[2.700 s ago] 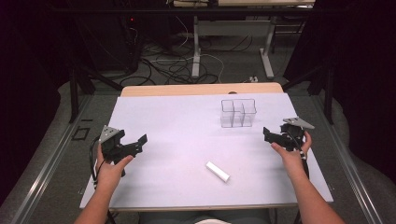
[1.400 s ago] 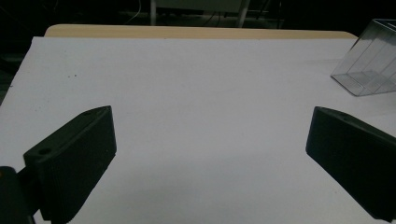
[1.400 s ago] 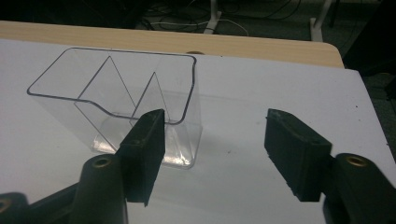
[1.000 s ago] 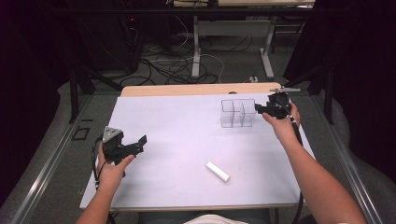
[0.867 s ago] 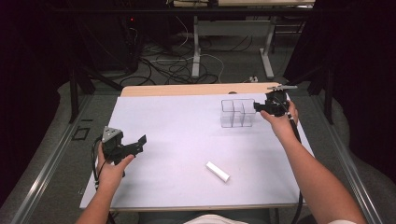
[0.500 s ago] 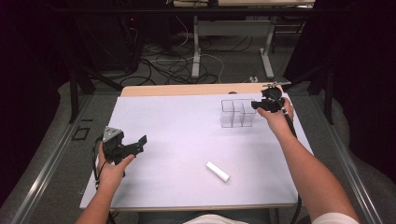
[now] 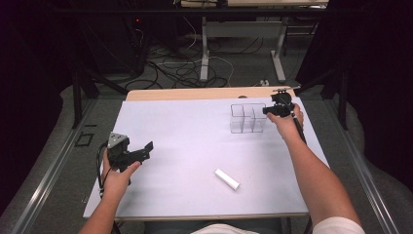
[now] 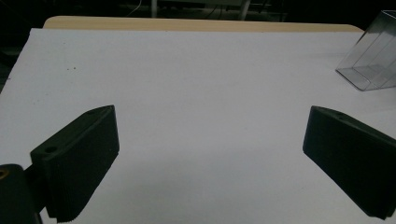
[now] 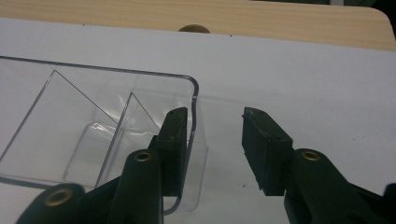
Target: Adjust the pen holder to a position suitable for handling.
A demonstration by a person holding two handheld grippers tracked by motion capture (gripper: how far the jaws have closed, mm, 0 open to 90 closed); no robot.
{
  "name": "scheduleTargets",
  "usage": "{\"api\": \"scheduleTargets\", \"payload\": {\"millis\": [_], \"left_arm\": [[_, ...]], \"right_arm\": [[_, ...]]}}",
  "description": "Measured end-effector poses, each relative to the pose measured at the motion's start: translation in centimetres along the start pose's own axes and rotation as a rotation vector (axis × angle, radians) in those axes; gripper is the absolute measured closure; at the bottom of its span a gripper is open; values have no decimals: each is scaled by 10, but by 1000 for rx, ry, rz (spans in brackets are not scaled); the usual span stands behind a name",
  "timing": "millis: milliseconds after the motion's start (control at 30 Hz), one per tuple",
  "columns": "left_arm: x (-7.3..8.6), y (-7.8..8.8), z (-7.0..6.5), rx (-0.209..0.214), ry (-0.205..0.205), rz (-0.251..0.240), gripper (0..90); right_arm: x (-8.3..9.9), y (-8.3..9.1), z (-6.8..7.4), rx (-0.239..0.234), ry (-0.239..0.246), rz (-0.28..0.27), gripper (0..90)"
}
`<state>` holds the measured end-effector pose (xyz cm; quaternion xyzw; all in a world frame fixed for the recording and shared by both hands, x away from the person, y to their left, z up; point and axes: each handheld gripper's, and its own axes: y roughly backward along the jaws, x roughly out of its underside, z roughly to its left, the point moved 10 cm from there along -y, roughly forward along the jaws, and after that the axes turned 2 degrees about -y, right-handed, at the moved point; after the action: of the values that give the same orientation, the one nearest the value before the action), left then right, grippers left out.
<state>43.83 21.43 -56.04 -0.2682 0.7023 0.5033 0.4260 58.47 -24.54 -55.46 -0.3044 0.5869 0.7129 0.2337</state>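
Note:
A clear plastic box with dividers (image 7: 247,118) stands on the white sheet at the far right. My right gripper (image 7: 267,111) is at its right end. In the right gripper view its jaws straddle the box's end wall (image 9: 194,107): one finger (image 9: 175,135) sits inside the box against the wall, the other (image 9: 261,144) stands outside with a gap. The jaws have just been closing, and only the wall is between them. A white cylinder (image 7: 227,179) lies near the front middle. My left gripper (image 7: 146,148) hovers at the left, jaws wide open and empty (image 8: 210,135).
The white sheet (image 7: 195,136) covers most of the table, and a strip of wooden tabletop (image 7: 195,93) shows along the far edge. The box corner (image 8: 373,60) appears at the upper right of the left gripper view. Cables and desk legs lie on the floor beyond.
My right hand has gone from the table's right side up to the box, then a little left and down onto its end wall. Its jaws look narrower. The left hand has stayed put.

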Motion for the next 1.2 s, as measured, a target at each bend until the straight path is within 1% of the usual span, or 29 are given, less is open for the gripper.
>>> {"api": "scheduleTargets", "payload": {"millis": [33,67,100,167,200,233,267,300,333,367,400,433,467,500,567,600,733,867,900,933,967,1000,1033,1100,1133,1200], "left_arm": [[0,0,0,0,0,1,37],[0,0,0,-1,1,1,39],[0,0,0,-1,1,2,39],[1,0,0,-1,0,6,40],[1,-1,0,-2,0,6,41],[1,-1,0,-2,0,6,41],[1,-1,0,-2,-1,7,42],[1,-1,0,-2,-1,7,42],[1,-1,0,-2,-1,7,42],[1,-1,0,-2,-1,7,42],[1,-1,0,-2,-1,7,42],[1,0,1,-3,0,6,42],[1,0,1,-3,0,4,42],[1,0,2,-5,4,4,42],[1,0,2,-5,3,6,42],[1,0,2,-6,3,6,43],[1,-1,1,-4,0,8,43],[1,-1,0,-2,-3,11,43],[1,-1,0,-2,-4,10,43],[1,-1,0,-2,-4,10,43],[1,-1,0,-2,-4,10,43],[1,-1,0,-2,-4,10,43],[1,-1,0,-3,-5,9,43],[1,-1,0,-2,-3,7,43],[1,-1,0,-2,-3,6,43],[1,-1,1,-3,-3,5,43]], "right_arm": [[1,-1,0,-2,-3,4,623],[1,-3,1,-2,-19,4,637],[1,-3,2,-1,-25,4,647],[1,-4,2,1,-24,1,659],[1,-5,2,3,-41,1,689],[1,-5,2,3,-41,1,689],[2,-5,5,6,-62,6,721],[2,-6,4,13,-61,3,738],[1,-6,6,10,-69,-5,754],[1,-6,6,10,-69,-5,754],[1,-6,7,15,-73,-5,778],[2,-6,9,23,-88,2,822],[2,-6,9,23,-88,2,822],[2,-5,10,35,-96,1,858],[2,-5,12,38,-104,0,861],[3,-5,11,61,-101,0,866],[2,-5,11,77,-119,-5,871],[3,-5,11,81,-127,0,872],[3,-4,12,83,-139,20,874],[3,-2,13,104,-138,44,877],[4,-2,13,112,-138,61,876],[4,-2,13,112,-138,61,876],[5,-1,15,100,-152,76,876],[6,-1,15,108,-146,76,877],[7,0,17,102,-159,87,876],[7,1,18,100,-163,89,876]]}}
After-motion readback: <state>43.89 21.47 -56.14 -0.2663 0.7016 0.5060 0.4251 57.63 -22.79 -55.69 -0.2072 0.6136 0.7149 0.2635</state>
